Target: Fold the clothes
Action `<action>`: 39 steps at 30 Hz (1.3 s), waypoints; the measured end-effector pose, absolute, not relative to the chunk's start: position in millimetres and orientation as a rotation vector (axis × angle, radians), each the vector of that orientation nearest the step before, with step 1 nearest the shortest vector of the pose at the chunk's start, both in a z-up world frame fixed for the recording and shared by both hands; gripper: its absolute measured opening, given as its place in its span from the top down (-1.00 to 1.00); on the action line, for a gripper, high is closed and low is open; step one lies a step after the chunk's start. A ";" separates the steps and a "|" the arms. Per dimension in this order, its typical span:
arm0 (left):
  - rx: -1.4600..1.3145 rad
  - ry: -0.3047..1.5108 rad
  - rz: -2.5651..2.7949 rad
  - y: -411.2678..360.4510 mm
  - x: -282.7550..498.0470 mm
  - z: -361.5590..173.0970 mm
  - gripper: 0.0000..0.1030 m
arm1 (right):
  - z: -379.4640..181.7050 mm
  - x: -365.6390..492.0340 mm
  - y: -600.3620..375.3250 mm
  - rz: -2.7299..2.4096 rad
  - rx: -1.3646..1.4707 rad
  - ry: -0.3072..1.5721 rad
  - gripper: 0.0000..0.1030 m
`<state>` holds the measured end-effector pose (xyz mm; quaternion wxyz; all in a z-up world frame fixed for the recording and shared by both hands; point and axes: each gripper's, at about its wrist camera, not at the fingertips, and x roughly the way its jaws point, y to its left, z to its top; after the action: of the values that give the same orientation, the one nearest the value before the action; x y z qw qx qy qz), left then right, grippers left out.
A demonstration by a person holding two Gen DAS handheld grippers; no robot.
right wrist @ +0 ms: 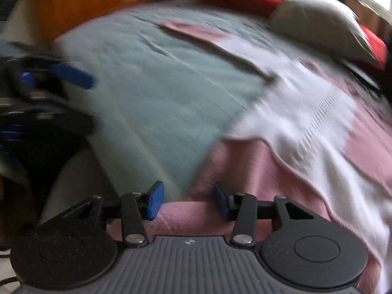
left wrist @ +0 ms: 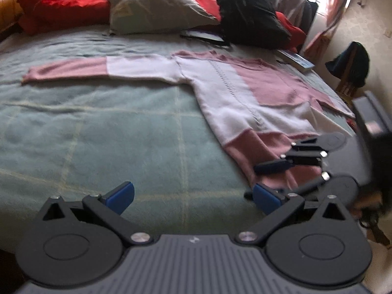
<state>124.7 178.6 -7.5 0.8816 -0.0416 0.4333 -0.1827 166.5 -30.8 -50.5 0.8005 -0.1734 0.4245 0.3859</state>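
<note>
I take the sweater (left wrist: pixel 245 90) as my landmark: it lies flat on the bed (left wrist: pixel 98 134), spread out with its pink hem band toward me and its neckline away toward the grey pillow (left wrist: pixel 152 7). One sleeve stretches out straight across the blanket to the left of the body, with its pink cuff at the far end. The other sleeve seems to lie along the sweater's right edge, though that side is cramped and I cannot say for sure whether it is already turned in. I judge the folding as barely begun: the body is not yet doubled over, the left sleeve is still fully extended, and I see no finished pile of clothes near the sweater.

My left gripper (left wrist: pixel 193 197) hangs over bare blanket just left of the hem, jaws wide apart and holding nothing. My right gripper (right wrist: pixel 187 201) is down at the hem's near left corner, jaws partly apart with the pink band running between them; the right wrist view is smeared by motion, so the pads probably do not press the cloth yet.

What is left, as I read it: take hold of the hem, bring in the sleeves, then fold the body over on itself
</note>
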 end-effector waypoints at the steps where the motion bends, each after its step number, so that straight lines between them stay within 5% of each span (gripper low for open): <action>1: -0.088 0.909 -0.409 176.2 122.5 -9.8 -0.99 | -51.4 168.9 -38.4 0.821 -0.340 0.926 0.07; 12: 0.065 0.941 -0.668 122.4 105.1 -18.6 -0.98 | -57.3 167.7 -21.3 0.734 -0.410 0.939 0.15; 17: 0.044 0.937 -0.645 128.9 101.5 -21.6 -0.98 | -54.2 178.0 -18.6 0.717 -0.432 0.954 0.61; 28: -0.012 0.913 -0.607 146.0 98.4 -18.4 -0.99 | -35.4 214.6 -29.6 0.855 -0.062 1.080 0.80; 34: -0.032 0.903 -0.576 154.3 98.5 -14.7 -0.98 | -20.2 214.8 -13.7 0.922 -0.034 1.028 0.78; 39: -0.083 0.892 -0.568 161.5 103.3 -15.5 -0.98 | -7.4 206.9 -40.4 0.862 -0.083 0.940 0.56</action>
<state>103.3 161.5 -15.5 0.8626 -0.0395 0.4256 -0.2707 206.9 -40.4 -7.4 0.8026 -0.0389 0.4389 0.4021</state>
